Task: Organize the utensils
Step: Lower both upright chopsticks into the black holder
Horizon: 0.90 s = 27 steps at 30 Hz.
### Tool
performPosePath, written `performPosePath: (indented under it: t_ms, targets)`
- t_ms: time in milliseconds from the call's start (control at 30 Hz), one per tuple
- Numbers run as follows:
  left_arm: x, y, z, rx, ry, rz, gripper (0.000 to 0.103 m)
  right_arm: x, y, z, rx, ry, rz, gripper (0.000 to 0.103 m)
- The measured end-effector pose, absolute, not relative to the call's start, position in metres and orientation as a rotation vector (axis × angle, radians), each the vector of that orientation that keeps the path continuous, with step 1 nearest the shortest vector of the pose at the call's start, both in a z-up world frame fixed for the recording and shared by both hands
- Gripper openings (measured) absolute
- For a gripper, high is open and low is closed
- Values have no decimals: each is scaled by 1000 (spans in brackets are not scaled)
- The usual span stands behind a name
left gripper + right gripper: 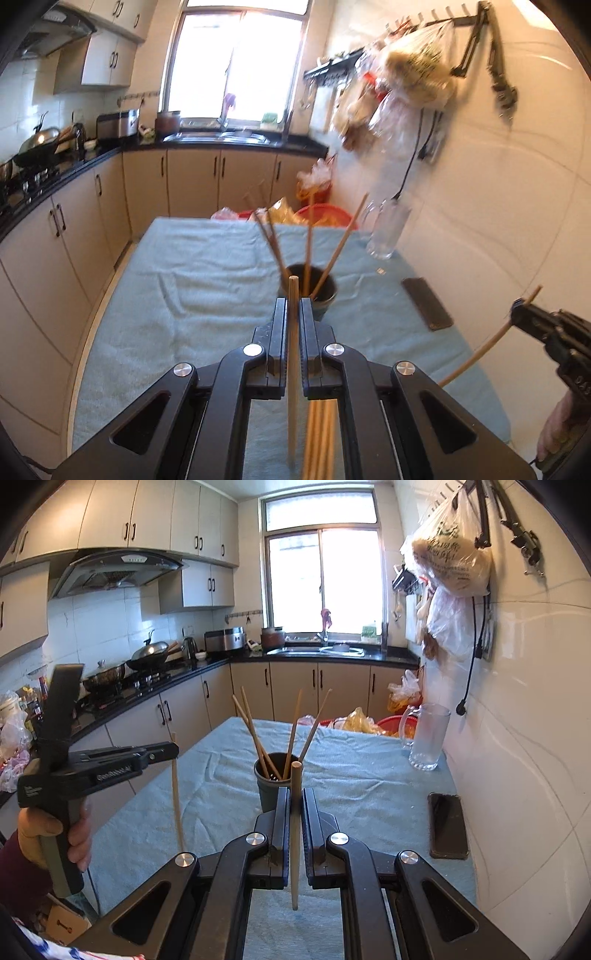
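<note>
Holding four chopsticks point(291, 734), the dark cup point(271, 786) stands beyond two tools, each pinching one chopstick.

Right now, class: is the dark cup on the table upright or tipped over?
Upright. The dark cup stands on the blue cloth, mouth upward, with four chopsticks leaning out of it.

"GenRobot-AI" on left tongs point(173, 746)

chopsticks point(294, 834): pale wood, smooth, matt
cup point(271, 782): dark, dull glaze
cloth point(354, 775): blue-green terry, rough, creased
mug point(428, 738): clear glass, shiny
phone point(447, 825): black, glossy
grippers point(293, 306): matt black plastic, bright metal rivets
wall point(524, 701): white tile, glossy
</note>
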<state>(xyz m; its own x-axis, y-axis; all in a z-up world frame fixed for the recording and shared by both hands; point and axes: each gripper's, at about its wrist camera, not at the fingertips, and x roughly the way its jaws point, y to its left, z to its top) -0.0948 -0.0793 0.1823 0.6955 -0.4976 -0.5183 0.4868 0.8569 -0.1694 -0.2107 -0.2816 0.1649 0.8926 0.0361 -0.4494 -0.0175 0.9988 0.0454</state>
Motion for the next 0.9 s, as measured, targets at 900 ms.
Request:
performPosePath:
  t_ms: [900]
  targets:
    - [-82,-109,263,-18,487,-572,4,-188,-313,219,165,345,18,6]
